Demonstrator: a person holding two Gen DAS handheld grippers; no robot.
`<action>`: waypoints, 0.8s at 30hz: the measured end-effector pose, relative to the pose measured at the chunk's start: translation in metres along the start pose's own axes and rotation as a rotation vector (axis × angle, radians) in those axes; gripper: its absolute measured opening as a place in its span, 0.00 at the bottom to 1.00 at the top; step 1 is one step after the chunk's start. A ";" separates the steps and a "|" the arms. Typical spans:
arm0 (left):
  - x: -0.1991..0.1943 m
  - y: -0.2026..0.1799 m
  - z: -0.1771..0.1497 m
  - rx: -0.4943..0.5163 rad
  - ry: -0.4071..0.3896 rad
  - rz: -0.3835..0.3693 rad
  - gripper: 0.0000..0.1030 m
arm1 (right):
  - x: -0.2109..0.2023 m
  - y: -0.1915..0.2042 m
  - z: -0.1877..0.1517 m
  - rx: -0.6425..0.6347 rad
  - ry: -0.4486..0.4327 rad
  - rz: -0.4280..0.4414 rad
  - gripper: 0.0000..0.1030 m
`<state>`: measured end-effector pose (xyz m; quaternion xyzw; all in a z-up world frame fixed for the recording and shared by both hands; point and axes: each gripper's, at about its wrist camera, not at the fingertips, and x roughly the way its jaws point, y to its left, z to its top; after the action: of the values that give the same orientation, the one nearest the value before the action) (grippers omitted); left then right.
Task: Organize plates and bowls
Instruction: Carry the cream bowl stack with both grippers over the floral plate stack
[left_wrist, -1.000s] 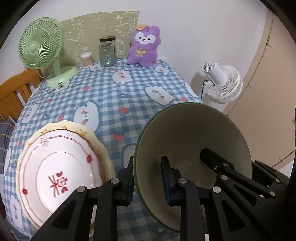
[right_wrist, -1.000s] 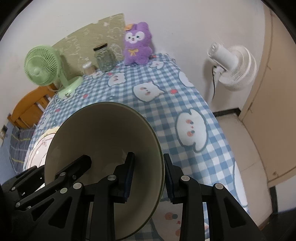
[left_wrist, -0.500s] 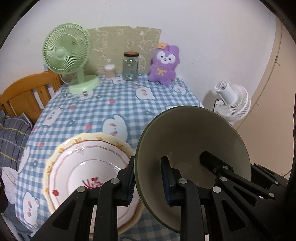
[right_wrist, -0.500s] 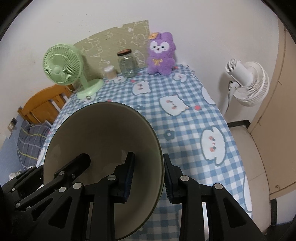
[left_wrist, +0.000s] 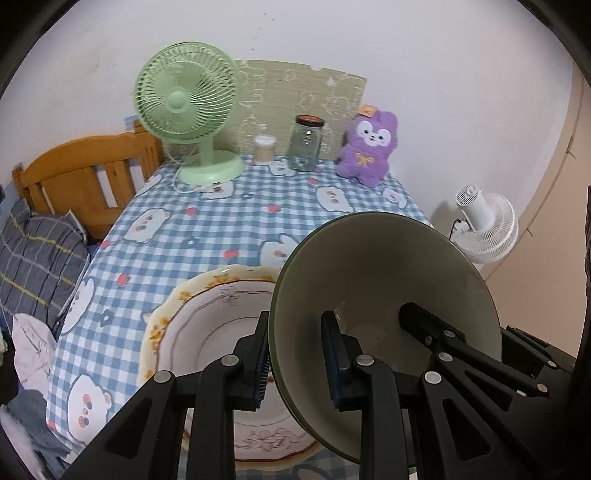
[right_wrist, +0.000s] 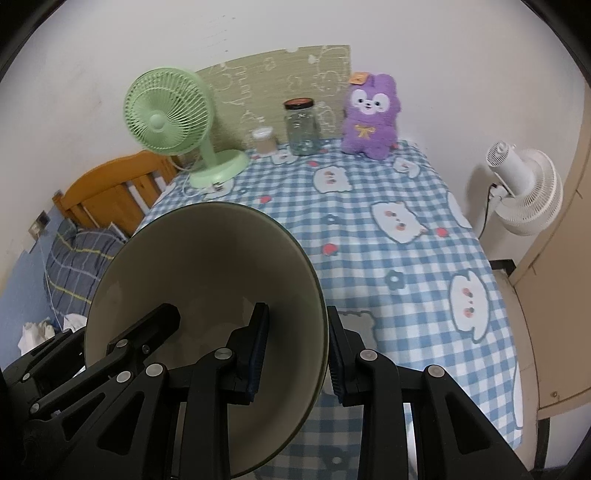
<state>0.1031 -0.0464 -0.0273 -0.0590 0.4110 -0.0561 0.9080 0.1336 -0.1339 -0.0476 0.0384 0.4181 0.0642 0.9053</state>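
A wide olive-green bowl (left_wrist: 388, 266) hangs tilted above the near part of the checked table (left_wrist: 221, 229). My left gripper (left_wrist: 295, 350) is shut on its left rim and my right gripper (right_wrist: 295, 347) is shut on its right rim, one pad inside and one outside each. The same bowl (right_wrist: 207, 258) fills the lower left of the right wrist view. A pink flowered plate (left_wrist: 207, 332) lies on a cream scalloped plate (left_wrist: 162, 314) on the table, partly under the bowl's left edge. The bowl hides these plates from the right wrist view.
Along the far wall stand a green desk fan (left_wrist: 188, 110), a small tub (left_wrist: 264, 147), a glass jar (left_wrist: 306, 144) and a purple plush toy (left_wrist: 369, 147). A white floor fan (right_wrist: 524, 192) stands right of the table edge. A wooden bed frame (left_wrist: 81, 173) and pillow are on the left.
Both grippers have carried the bowl up and back toward the near table edge. In the left wrist view the plates have shifted from the far left to right under the bowl's left rim.
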 end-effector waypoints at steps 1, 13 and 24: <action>-0.001 0.003 0.000 -0.002 -0.001 0.002 0.21 | 0.001 0.003 0.000 -0.004 0.000 0.001 0.32; 0.002 0.046 -0.003 -0.025 0.006 -0.003 0.21 | 0.021 0.045 -0.003 -0.021 0.032 -0.007 0.32; 0.019 0.074 -0.005 -0.023 0.045 -0.030 0.21 | 0.043 0.066 -0.007 -0.016 0.069 -0.037 0.32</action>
<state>0.1160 0.0237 -0.0564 -0.0745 0.4310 -0.0662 0.8968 0.1507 -0.0624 -0.0762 0.0214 0.4493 0.0522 0.8916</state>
